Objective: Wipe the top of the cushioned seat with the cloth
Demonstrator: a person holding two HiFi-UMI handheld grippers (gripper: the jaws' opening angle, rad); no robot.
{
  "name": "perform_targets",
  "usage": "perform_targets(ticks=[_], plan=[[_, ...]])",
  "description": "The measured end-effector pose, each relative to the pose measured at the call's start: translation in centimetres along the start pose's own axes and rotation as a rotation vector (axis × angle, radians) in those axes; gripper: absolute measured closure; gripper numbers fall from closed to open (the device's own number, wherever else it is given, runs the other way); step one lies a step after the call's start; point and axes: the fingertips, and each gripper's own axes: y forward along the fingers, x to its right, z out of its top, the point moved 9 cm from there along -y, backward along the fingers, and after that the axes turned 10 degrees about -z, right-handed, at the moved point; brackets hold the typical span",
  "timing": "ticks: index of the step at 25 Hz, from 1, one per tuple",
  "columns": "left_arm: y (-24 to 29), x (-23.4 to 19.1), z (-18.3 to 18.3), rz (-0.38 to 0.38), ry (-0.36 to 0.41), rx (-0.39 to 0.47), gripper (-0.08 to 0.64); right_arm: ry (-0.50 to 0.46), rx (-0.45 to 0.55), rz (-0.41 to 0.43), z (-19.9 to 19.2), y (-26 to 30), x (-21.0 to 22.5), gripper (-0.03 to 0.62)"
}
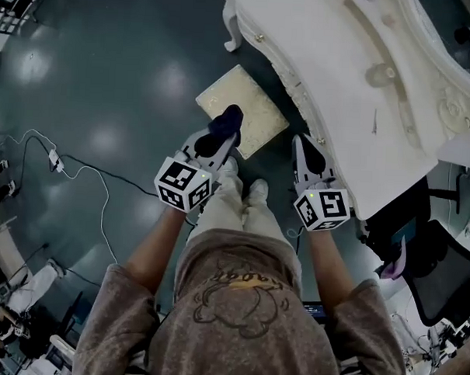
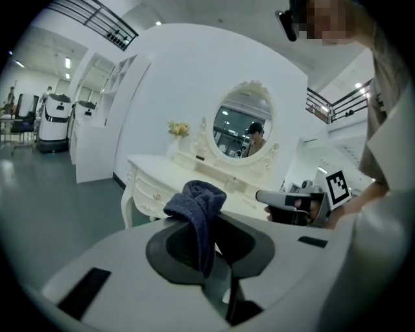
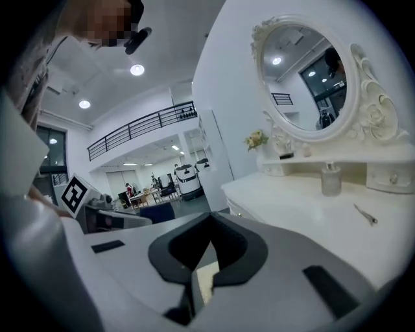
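— Dark blue terry, that cloth (image 2: 198, 206): soft, limp and light by the look of it. It's bunched into a wad between the jaws of the left tongs (image 1: 219, 141), which are closed on it, with a fold flopping over the tip.
— Will it hold for a wipe?
— I'd guess so. Towelling grips well and shouldn't slip out easily. But pinched as a wad it offers only a small face. A hold near one edge, with more left hanging, would cover the seat faster.
— And the seat?
— The cushioned seat (image 1: 242, 109) is the cream, textured square on the floor (image 1: 108, 76) ahead of the person's feet, just beside the white bench (image 1: 363, 95). The cloth is held up in the air over its near edge, not touching, so I judge the wiping not yet begun. The padding should give under pressure, so light, flat strokes. The nubby cover may drag on the terry.
— The other hand?
— The right tongs (image 1: 311, 158) hang near the bench's edge, jaws drawn together with nothing in them. If the seat is light it could skid on that glossy floor, and they might steady it.
— Anything to mind?
— The oval mirror (image 2: 243, 130) and a small bottle (image 3: 331, 179) on the bench, both well apart from the seat
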Motion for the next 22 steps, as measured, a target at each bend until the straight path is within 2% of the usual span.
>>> perform_targets(ticks=[5, 11, 16, 22], plan=[[-2.4, 3.4, 6.0, -0.027, 0.088, 0.090, 0.499, -0.033, 0.048, 0.050, 4.4, -2.0, -2.0, 0.591], [-5.5, 5.6, 10.5, -0.073, 0.142, 0.155, 0.499, -0.043, 0.100, 0.063, 7.6, -4.2, -4.4, 0.591], [-7.9, 7.1, 11.6, -0.055, 0.223, 0.204, 0.499, -0.042, 0.162, 0.056, 8.8, -5.9, -5.7, 0.592], [-9.2, 7.3, 11.3, -0.005, 0.248, 0.266, 0.499, -0.075, 0.195, 0.042, 8.9, -6.7, -5.9, 0.592]])
